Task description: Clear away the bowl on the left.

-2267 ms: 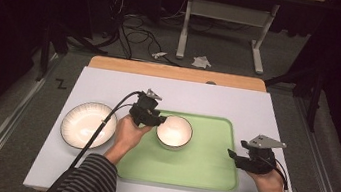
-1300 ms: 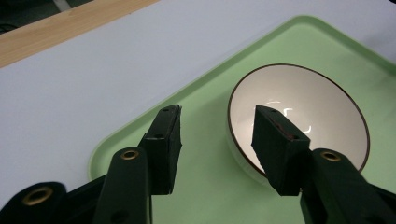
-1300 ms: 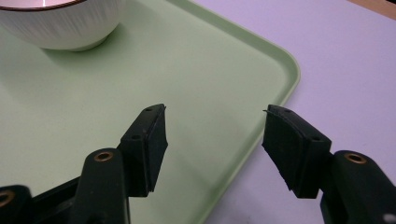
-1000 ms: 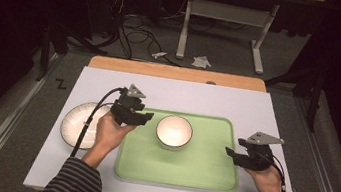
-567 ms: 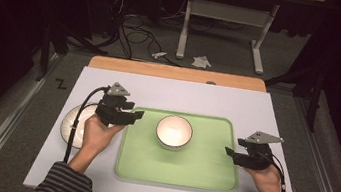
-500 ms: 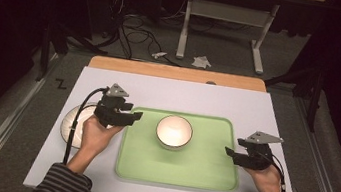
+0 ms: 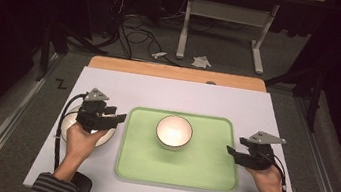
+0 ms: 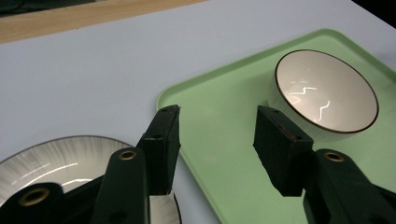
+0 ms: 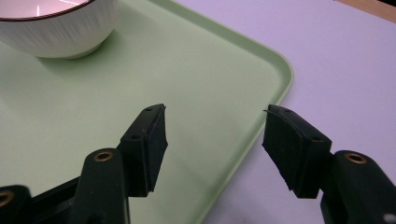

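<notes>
A white bowl (image 7: pixel 174 131) with a dark rim stands in the far half of a light green tray (image 7: pixel 198 173). A white ribbed plate (image 7: pixel 105 133) lies on the table just left of the tray. My left gripper (image 7: pixel 120 117) hovers open over the plate's right part, jaws pointing toward the tray. In the left gripper view the plate (image 8: pixel 56 161) is under the left jaw, the tray (image 8: pixel 219 121) lies between the jaws, and the bowl (image 8: pixel 325 96) is ahead at right. My right gripper (image 7: pixel 230 151) is open at the tray's right edge (image 9: pixel 275 100), empty, with the bowl (image 9: pixel 56 28) far ahead.
The white tabletop (image 7: pixel 178 94) has a wooden strip (image 7: pixel 177 72) along its far edge. Beyond it are a dark floor, cables (image 7: pixel 138 26) and a metal stand (image 7: pixel 223 27). A cable trails from the left gripper down past the person's forearm.
My left gripper drew back leftward from beside the bowl on the tray to above the plate, staying open. The bowl stayed on the tray. The right gripper barely moved.
</notes>
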### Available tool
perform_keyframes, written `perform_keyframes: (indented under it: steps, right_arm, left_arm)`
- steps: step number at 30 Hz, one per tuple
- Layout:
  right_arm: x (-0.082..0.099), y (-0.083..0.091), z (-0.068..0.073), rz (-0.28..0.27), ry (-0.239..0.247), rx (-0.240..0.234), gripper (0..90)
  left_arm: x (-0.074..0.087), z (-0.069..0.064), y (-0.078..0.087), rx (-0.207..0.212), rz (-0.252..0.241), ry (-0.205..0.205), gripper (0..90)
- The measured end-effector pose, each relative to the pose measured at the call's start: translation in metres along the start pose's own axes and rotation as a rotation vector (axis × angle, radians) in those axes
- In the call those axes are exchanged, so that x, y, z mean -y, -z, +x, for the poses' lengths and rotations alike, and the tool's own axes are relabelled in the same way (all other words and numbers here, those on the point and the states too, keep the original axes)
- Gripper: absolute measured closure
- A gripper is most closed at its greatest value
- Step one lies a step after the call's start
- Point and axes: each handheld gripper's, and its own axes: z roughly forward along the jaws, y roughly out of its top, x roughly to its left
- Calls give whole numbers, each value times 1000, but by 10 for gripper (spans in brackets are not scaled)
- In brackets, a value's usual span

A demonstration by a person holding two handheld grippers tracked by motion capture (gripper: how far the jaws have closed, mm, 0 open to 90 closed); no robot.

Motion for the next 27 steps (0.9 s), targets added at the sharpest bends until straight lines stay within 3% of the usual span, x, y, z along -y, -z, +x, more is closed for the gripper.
perform_keyframes:
  steps: [6, 10, 12, 15, 17, 22, 27]
  right_arm:
    - [0, 0, 0, -5, 4, -7, 411]
    - [0, 1, 1, -6, 4, -10, 413]
    - [1, 1, 2, -6, 10, -19, 413]
    - [1, 1, 2, -4, 11, -20, 413]
    - [1, 1, 0, -3, -1, -27, 413]
    - [1, -1, 2, 8, 11, -45, 412]
    - [2, 0, 2, 14, 10, -42, 412]
  left_arm:
    - [7, 4, -2, -9, 20, -1, 509]
    - [18, -2, -6, -17, 47, -53, 502]
    - [27, -6, -12, -20, 85, -81, 493]
    - [31, -8, -14, -15, 105, -87, 490]
    - [37, -13, -14, 5, 137, -75, 511]
    - [44, -15, -20, 10, 184, -55, 520]
    - [55, -22, -26, 14, 227, -85, 515]
